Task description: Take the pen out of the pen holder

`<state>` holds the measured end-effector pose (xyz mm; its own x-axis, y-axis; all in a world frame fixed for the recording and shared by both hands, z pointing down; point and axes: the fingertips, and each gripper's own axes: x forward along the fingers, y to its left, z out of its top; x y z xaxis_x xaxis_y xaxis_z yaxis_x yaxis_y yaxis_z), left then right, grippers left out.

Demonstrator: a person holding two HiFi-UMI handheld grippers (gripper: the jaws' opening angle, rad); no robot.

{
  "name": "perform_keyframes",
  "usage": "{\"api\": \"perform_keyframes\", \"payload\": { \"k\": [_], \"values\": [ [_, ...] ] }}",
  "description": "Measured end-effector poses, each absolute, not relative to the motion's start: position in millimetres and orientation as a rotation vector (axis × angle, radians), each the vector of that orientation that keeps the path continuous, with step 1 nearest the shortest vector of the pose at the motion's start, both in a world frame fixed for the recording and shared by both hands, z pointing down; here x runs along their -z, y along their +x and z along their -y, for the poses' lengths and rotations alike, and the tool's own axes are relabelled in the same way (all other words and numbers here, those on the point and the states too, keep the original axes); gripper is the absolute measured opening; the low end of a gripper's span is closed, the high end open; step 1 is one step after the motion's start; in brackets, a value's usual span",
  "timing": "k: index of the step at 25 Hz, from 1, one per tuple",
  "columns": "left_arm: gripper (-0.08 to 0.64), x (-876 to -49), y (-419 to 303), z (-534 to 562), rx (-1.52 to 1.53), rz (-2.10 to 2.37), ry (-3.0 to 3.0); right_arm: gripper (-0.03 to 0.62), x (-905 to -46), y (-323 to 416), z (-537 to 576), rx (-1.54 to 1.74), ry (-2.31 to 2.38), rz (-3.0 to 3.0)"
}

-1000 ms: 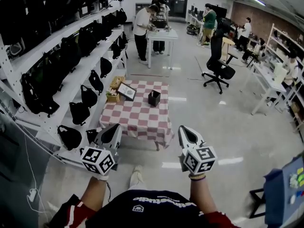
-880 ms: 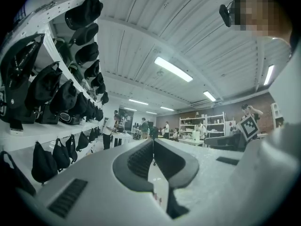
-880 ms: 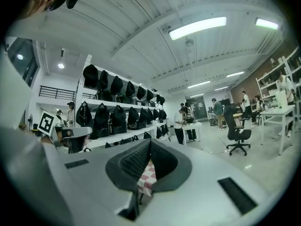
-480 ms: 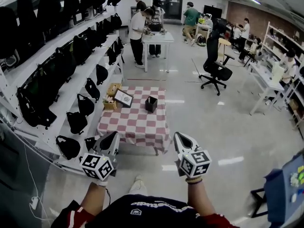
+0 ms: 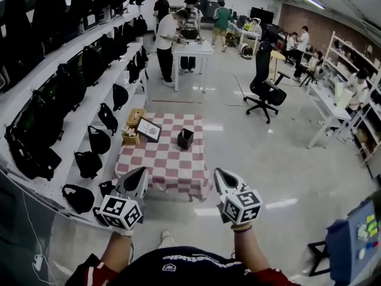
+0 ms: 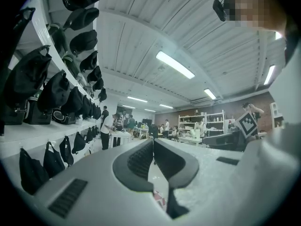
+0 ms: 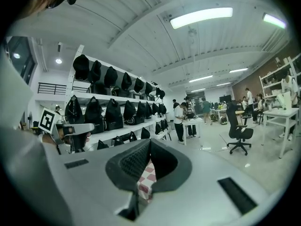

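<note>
Black pen holder (image 5: 185,139) stands untouched on the checked table (image 5: 166,167), well ahead of the left tool (image 5: 140,174) and right tool (image 5: 220,174), both pressed together and empty, so the whole job is left.

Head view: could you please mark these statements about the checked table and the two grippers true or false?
1. The black pen holder stands on the checked table. True.
2. The right gripper holds a pen. False: its jaws are together with nothing between them.
3. The framed picture sits to the left of the pen holder on the table. True.
4. The left gripper touches the pen holder. False: it is well short of the holder, with its jaws together and empty.
</note>
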<state>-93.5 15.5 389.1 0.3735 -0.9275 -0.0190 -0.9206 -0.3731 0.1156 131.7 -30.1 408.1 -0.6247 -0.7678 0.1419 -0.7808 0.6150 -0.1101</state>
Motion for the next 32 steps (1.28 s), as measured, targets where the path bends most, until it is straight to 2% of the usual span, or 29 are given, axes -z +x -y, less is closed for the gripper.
{"api": "perform_keyframes", "payload": {
  "k": [22, 32],
  "values": [
    [0.008, -400, -159, 118, 0.117, 1.618, 2.567, -0.003, -408, 51, 160, -0.221, 1.31, 2.735],
    [0.008, -404, -167, 149, 0.1, 1.526, 2.6, -0.002, -412, 51, 185, -0.232, 1.387, 2.69]
  ]
}}
